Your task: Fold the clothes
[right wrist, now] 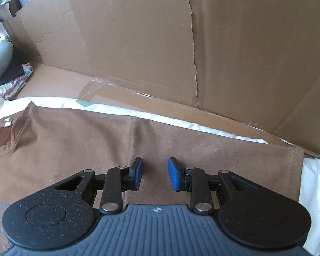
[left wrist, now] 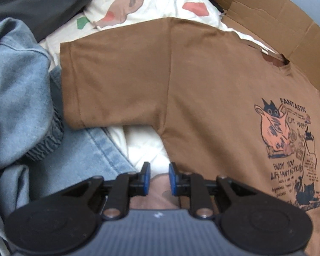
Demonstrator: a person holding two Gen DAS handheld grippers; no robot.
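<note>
Your brown T-shirt (left wrist: pixel 202 85) lies spread flat, print side up, on a cream sheet (left wrist: pixel 138 140) with coloured patches, and a cardboard box wall (right wrist: pixel 138 32) rises just behind it. In your left wrist view, one short sleeve (left wrist: pixel 108 81) stretches out to the left, its cuff reaching a heap of light blue denim (left wrist: pixel 21 89). The chest carries a cartoon cat graphic (left wrist: pixel 288 153) with the word "FANTASTIC" above it, and the neckline (left wrist: pixel 275 61) sits near the cardboard edge.

Your left tool (left wrist: pixel 159 178) hovers low near the armpit seam, with its blue pads (left wrist: pixel 146 177) apart and nothing between them; the cream sheet and a bit of brown fabric show through the gap.

Your right tool (right wrist: pixel 155 173) hangs over the other shoulder and sleeve (right wrist: pixel 234 164), whose hemmed cuff ends on the cream sheet at the right. Its blue pads (right wrist: pixel 174 175) stand apart too, gripping nothing, and whether they touch the cloth under them can't be told. The collar (right wrist: pixel 4 136), with a small pale label inside, lies at the far left of that view.
</note>
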